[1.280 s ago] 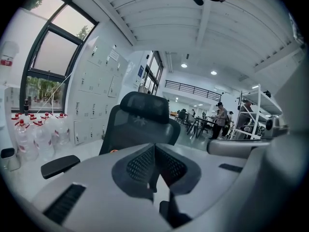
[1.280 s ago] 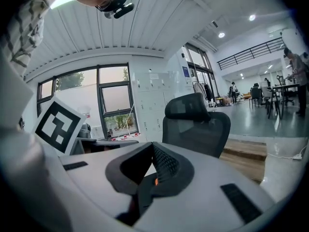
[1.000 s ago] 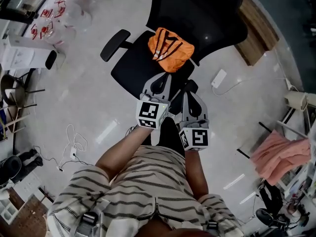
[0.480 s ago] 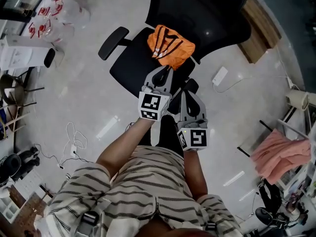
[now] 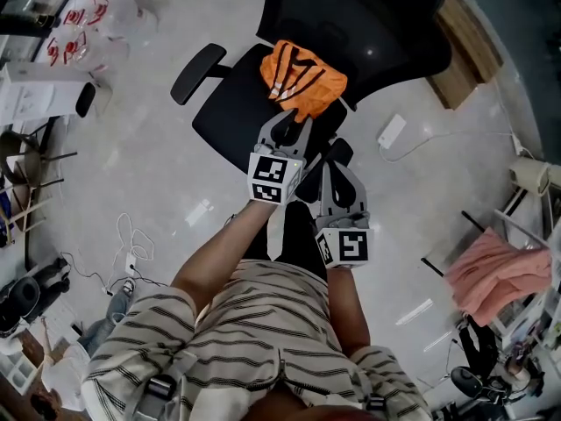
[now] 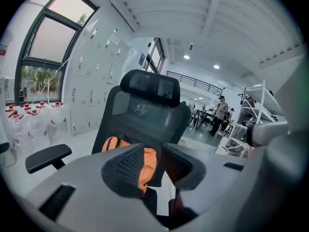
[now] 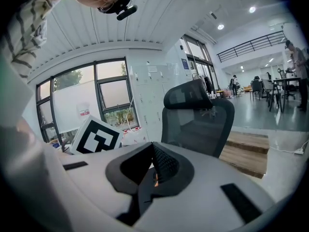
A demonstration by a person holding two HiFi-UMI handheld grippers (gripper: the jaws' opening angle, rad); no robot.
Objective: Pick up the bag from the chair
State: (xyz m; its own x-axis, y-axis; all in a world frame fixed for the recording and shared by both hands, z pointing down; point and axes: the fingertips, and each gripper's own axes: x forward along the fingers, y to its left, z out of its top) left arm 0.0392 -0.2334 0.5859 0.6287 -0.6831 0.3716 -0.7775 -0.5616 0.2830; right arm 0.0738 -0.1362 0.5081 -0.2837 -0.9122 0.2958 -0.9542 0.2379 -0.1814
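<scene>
An orange bag [image 5: 302, 75] with pale straps lies on the seat of a black office chair [image 5: 237, 112], up against the backrest. My left gripper [image 5: 292, 119] reaches over the seat's front, its tips just short of the bag. Its jaws have just been opening and stand apart with nothing between them. In the left gripper view the bag [image 6: 146, 162] shows past the left gripper [image 6: 152, 153], below the backrest [image 6: 145, 111]. My right gripper [image 5: 326, 163] hangs back beside the seat's near corner, shut and empty; the right gripper [image 7: 153, 154] faces the chair's back [image 7: 198, 115].
The chair's left armrest [image 5: 197, 62] sticks out toward the left. A white adapter with its cable [image 5: 391, 135] lies on the floor right of the chair. A wooden platform [image 5: 460, 46] stands at the back right, a pink cloth [image 5: 491, 274] at the right, bottles [image 5: 105, 7] at the top left.
My left gripper has moved forward over the seat toward the bag, and its jaws have parted. The right gripper has stayed where it was.
</scene>
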